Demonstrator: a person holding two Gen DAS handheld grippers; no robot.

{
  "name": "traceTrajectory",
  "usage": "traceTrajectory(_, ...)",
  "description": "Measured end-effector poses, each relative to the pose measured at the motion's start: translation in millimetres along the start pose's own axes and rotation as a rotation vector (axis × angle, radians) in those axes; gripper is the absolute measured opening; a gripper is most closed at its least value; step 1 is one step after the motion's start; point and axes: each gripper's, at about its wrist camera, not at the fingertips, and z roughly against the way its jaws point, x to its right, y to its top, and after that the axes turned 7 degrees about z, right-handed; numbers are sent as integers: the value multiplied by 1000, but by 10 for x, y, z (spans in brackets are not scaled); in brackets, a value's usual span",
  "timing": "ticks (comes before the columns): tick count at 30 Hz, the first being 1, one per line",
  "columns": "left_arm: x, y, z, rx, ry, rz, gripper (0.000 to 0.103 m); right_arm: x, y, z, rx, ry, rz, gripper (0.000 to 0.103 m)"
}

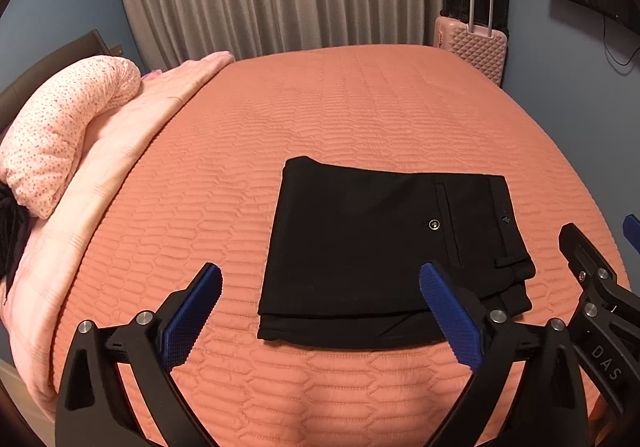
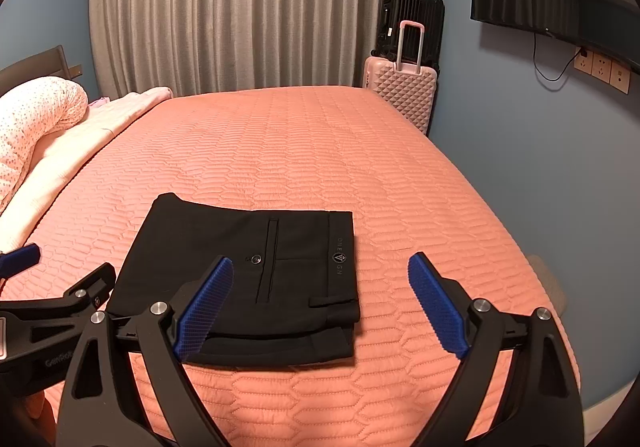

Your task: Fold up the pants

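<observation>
pants (image 1: 360, 247): folded black stack, near edge of bed (image 1: 320, 107) | left gripper (image 1: 320, 311): jaws spread, empty | right gripper (image 2: 320, 303): jaws spread, empty | step: likely finished; withdraw upward, avoid snagging layers

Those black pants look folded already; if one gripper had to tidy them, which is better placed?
Probably the left gripper: its open jaws frame the pants. The right gripper sits off their waistband side.
</observation>
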Motion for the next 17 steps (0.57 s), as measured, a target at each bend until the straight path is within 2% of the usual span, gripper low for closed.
traceTrajectory(4, -9, 9, 13, 3, -41, 3, 98, 15, -1, -6, -1, -1, -5, 88)
traceTrajectory(9, 40, 4, 54, 44, 6, -26, 98, 36, 7, -10, 1, -8, -5, 88)
traceTrajectory(12, 62, 10, 26, 29, 43, -35, 98, 50, 3, 4, 3, -10, -9, 88)
traceTrajectory(17, 51, 5, 1, 4, 20, -24, 98, 82, 7, -1, 3, -15, -13, 88)
